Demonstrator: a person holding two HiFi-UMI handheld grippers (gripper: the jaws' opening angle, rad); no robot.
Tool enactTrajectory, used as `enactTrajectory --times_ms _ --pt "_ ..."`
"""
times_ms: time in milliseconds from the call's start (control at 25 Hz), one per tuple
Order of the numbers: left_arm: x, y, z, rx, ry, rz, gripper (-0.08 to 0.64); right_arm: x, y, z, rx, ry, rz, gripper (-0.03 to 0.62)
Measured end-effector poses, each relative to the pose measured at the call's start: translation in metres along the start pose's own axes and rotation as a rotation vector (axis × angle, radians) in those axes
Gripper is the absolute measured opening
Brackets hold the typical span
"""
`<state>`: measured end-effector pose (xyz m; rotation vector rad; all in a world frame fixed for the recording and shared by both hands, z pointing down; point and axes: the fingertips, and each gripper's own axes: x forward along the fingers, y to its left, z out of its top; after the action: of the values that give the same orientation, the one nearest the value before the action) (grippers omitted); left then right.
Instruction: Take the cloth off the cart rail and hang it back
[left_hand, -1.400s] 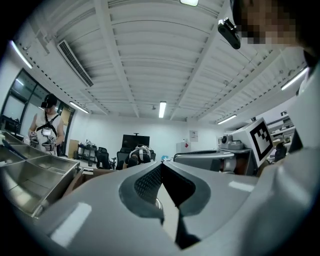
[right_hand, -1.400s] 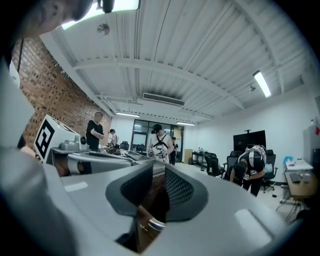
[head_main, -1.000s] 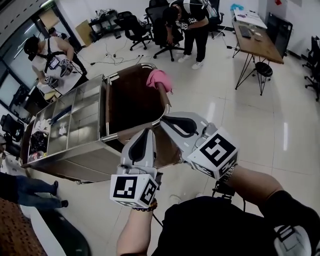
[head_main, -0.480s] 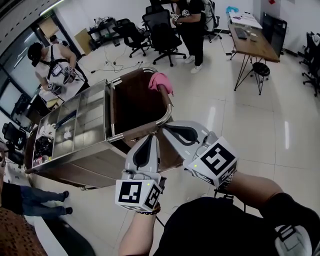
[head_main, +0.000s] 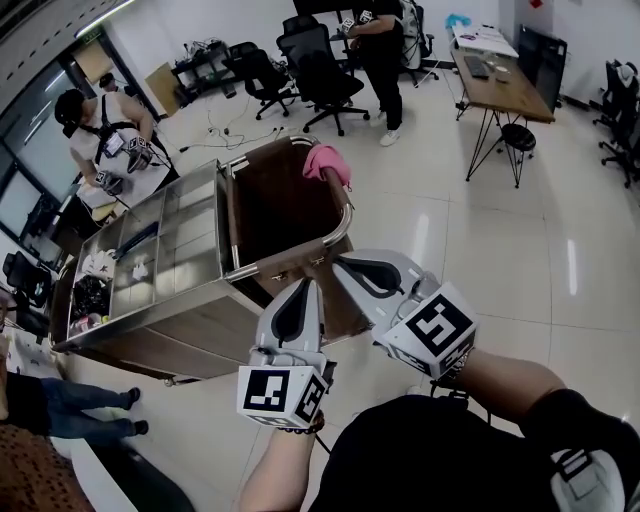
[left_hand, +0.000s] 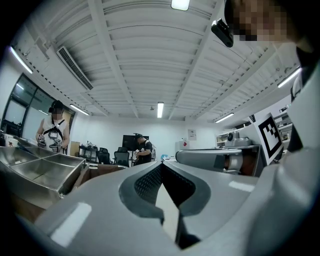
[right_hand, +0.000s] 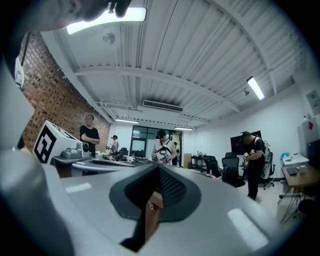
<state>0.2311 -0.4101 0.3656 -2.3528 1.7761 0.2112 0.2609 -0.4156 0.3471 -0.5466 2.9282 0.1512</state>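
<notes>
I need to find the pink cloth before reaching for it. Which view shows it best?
The head view: the crumpled pink cloth hangs over the far end of the cart's curved metal rail, in plain sight. Neither gripper view shows it; both look out across the room.

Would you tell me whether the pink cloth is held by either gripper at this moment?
No, the pink cloth hangs over the far end of the cart rail, well apart from the left gripper and right gripper.
</notes>
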Motion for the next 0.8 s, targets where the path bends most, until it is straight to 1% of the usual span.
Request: enactTrajectory --times_ms 160,280,400,440,600,640,720,760,800 --pt "-0.0037 -0.0008 0.0003 0.004 0.002 0.000 0.003 -0.0022 0.0042 -0.0017 0.017 0.021 -0.016 0.000" --pt "-0.0047 -0.0021 -0.0002 0.007 0.003 -0.007 0.003 -0.0026 0.0047 -0.0026 -0.011 0.009 -0.018 0.000" --pt "-0.0056 -0.0030 -0.0002 0.008 0.001 -0.013 0.003 -0.0029 0.0033 -0.0042 -0.059 -0.012 -0.015 0.000" --pt "-0.0054 -0.0035 0.0004 0.008 0.000 -0.014 0.003 -0.0038 0.0036 -0.0043 -0.048 -0.006 -0.020 0.000" --pt "-0.0043 -0.0036 0.0025 0.007 -0.002 -0.017 0.003 -0.0072 0.0069 -0.0032 0.053 0.046 -0.049 0.000" --pt "-0.0041 -0.0039 0.0029 0.006 -0.002 -0.017 0.003 -0.0078 0.0072 -0.0027 0.066 0.052 -0.053 0.000" --pt "-0.0041 -0.0055 0.0035 0.005 -0.001 -0.018 0.003 -0.0093 0.0071 -0.0015 0.066 0.053 -0.055 0.000" --pt "-0.0042 -0.0064 0.0039 0.005 0.000 -0.018 0.003 -0.0097 0.0064 -0.0008 0.049 0.045 -0.052 0.000" --pt "-0.0043 -0.0070 0.0043 0.005 0.000 -0.018 0.003 -0.0095 0.0048 -0.0001 0.013 0.027 -0.044 0.000"
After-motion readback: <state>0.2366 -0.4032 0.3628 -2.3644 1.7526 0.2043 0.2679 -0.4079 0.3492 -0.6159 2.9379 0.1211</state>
